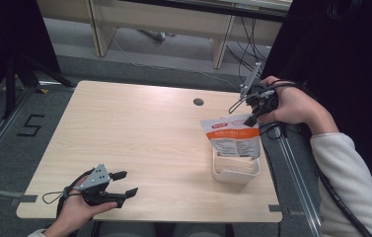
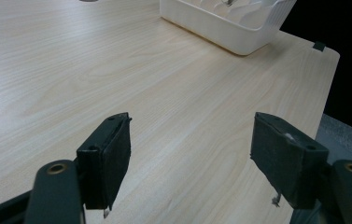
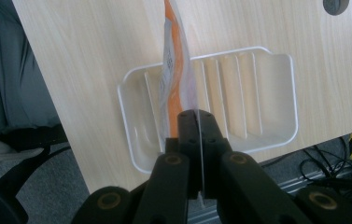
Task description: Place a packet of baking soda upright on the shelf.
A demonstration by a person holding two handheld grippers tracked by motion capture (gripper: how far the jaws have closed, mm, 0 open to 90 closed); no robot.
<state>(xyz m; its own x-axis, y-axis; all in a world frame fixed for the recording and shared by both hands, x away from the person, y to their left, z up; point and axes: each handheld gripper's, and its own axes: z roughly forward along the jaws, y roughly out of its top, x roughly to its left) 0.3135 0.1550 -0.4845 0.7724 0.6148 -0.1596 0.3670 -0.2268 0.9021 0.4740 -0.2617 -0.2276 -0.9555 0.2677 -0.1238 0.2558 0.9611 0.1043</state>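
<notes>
Risk lies in the thin grip: the right hand-held gripper, clamped on the pouch's top edge, hangs it in the white rack near the tabletop's right edge; the foil could slip. The left hand-held gripper gapes empty.

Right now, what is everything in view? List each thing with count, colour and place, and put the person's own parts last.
pouch: one, orange and white, upright above the tray, top edge pinched in the right gripper
tray: one, white, ribbed inside, near the table's right front corner
table: one, light wood, round hole near its far edge
cables: several, dark, on the floor beyond the table
left gripper: one, black, jaws open, holding nothing, at the table's front left
right gripper: one, black, shut on the pouch
sleeve: one, pale, on the right forearm
</notes>
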